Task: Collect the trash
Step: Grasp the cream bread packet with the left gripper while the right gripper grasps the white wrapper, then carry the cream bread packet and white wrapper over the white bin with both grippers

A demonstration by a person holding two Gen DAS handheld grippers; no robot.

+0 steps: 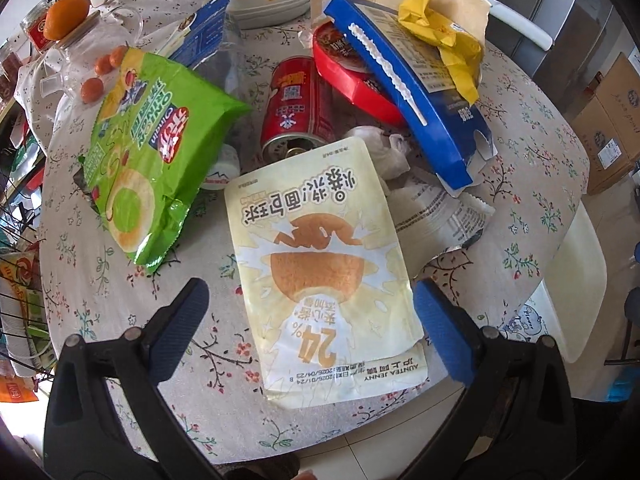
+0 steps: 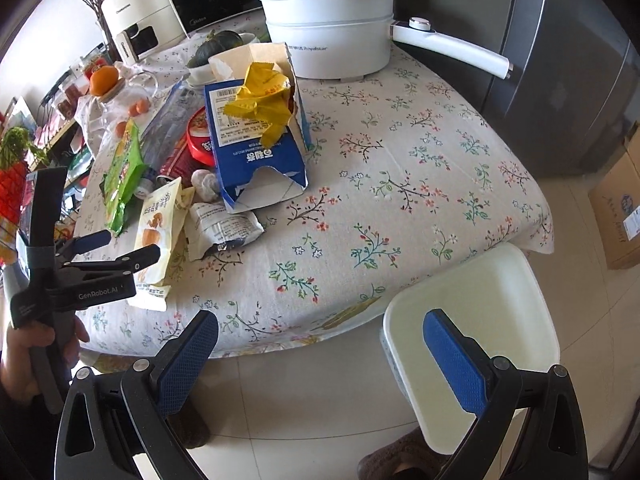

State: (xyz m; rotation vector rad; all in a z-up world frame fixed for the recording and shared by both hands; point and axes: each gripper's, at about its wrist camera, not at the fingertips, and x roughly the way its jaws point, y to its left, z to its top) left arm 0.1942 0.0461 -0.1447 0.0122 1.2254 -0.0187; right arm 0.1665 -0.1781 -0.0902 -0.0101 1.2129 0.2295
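left gripper (image 1: 310, 328) wide open astride cream bread pouch (image 1: 320, 272) on floral tablecloth (image 1: 520, 184), right gripper (image 2: 320, 356) wide open, empty, above white bin (image 2: 480, 300)

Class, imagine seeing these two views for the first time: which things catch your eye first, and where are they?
A heap of wrappers crowds the floral tablecloth: a cream bread-ball pouch nearest the open left claw, a green onion-ring bag beside it. Behind stands a torn blue carton holding a crumpled yellow wrapper.

"Royalstar" on white pot (image 2: 328, 40); "AUNTEA JENNY" on pouch (image 1: 324, 276)
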